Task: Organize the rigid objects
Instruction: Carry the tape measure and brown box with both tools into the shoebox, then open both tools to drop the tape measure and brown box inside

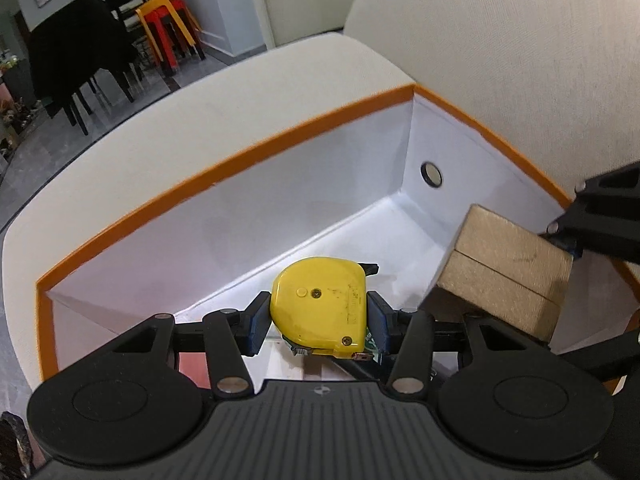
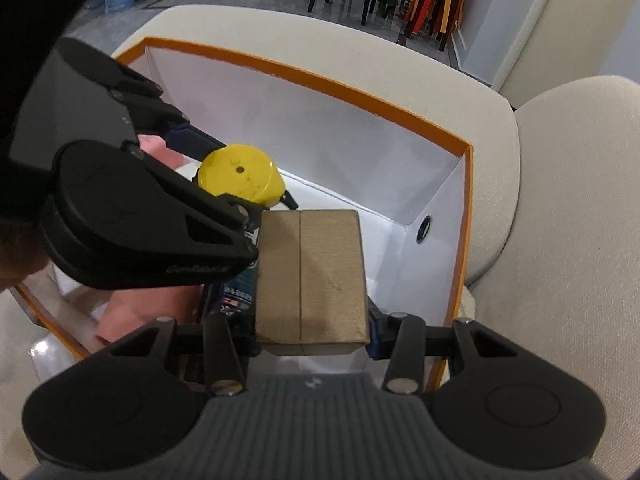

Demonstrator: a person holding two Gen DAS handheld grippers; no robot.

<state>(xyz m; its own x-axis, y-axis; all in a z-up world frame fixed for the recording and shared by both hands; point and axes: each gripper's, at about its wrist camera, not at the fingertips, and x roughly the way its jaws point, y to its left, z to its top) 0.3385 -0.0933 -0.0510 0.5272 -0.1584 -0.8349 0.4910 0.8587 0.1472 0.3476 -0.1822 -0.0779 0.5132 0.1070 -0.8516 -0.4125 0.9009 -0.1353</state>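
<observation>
Yellow plastic tape measure [image 1: 320,306] sat clamped in left gripper [image 1: 318,322], lower centre, above the orange-rimmed white box [image 1: 224,168]. Tan wooden block [image 2: 312,276], long axis up-frame, sat clamped in right gripper [image 2: 314,330], just beside, equally near the floor.

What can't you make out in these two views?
- Box floor near us: hidden by both grippers and the tape measure, both views.
- Pink item: mostly hidden by the left gripper, right view.
- Wood block underside: unseen.

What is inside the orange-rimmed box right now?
Inside the box, both grippers hold a tape measure and wooden block. Something pink lies below, mostly covered.
</observation>
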